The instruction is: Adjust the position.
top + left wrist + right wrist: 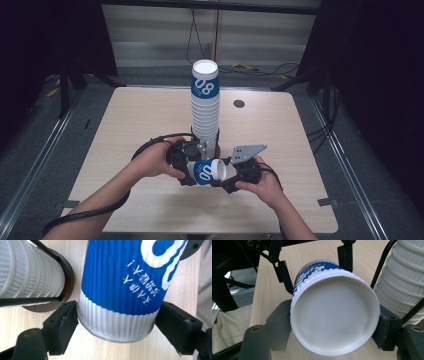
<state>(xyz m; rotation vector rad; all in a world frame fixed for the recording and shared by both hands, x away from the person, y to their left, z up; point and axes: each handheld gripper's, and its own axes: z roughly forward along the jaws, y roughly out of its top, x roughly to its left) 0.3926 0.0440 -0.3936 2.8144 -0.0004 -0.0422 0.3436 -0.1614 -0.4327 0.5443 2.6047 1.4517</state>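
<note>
high view: pale wood worktop [130,130]; tall cup stack [205,107] in a dark holder at centre; one blue-and-white cup [206,172] lying sideways just before it, held between left gripper [182,167] and right gripper [235,175].
left gripper view: fingers [61,326] clamped on the cup's white end.
right gripper view: fingers [278,325] clamped at the cup's other end, beside the stack.

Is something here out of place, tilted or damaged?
One cup lies on its side above the table, held between both grippers, left and right, beside the upright stack. I see no dents or spills.
</note>
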